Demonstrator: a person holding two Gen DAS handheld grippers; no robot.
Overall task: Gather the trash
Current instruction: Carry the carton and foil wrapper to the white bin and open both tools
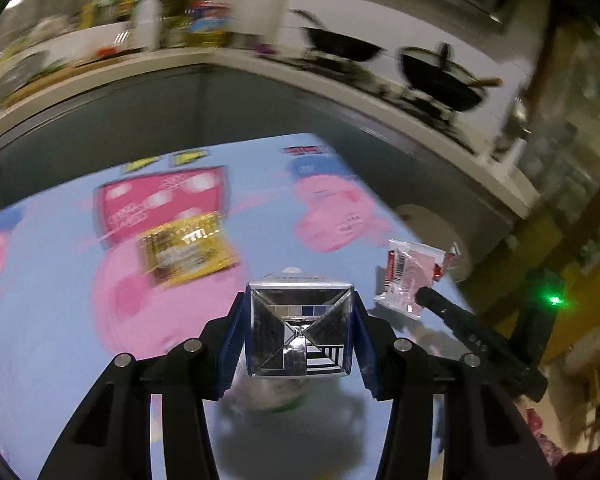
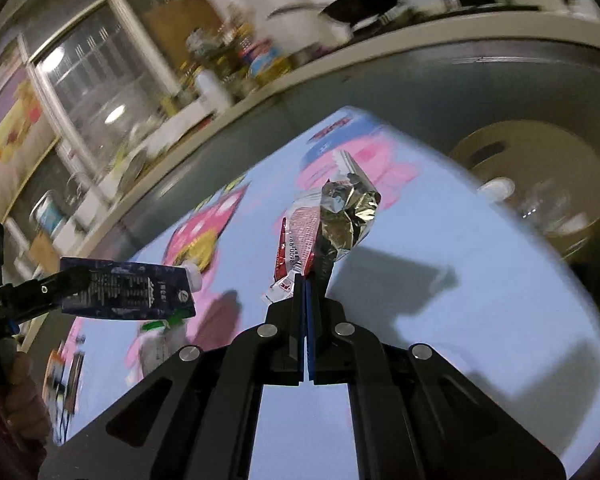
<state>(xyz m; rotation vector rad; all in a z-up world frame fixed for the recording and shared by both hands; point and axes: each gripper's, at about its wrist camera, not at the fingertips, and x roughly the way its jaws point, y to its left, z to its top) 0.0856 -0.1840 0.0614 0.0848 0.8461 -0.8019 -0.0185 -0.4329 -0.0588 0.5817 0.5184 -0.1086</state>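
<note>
Clamped between the blue pads of the left gripper (image 1: 302, 334) is a dark blue drink carton (image 1: 300, 332), its folded silver bottom facing the camera and its white cap end pointing away beyond the fingertips; the right wrist view shows it held off the table, level. The right gripper (image 2: 305, 292) has its jaws pressed together on the lower edge of a red-and-white snack wrapper (image 2: 300, 240), whose crumpled foil inside stands up beyond the fingertips, also clear of the table. So two pieces of trash are in hand and lifted, by my reading, but neither is yet dropped anywhere.

Work remains on the blue cartoon tablecloth (image 1: 260, 168). A yellow foil packet (image 1: 188, 246) lies well ahead and to the left of the left fingers. Just below the carton, something pale with a green part (image 1: 276, 398) rests on the cloth; it is too blurred to name. Past the table's far right edge, beyond the right fingers, sits a round beige bin (image 2: 540, 152) with clear things inside, which I judge a likely place for the trash.
</note>
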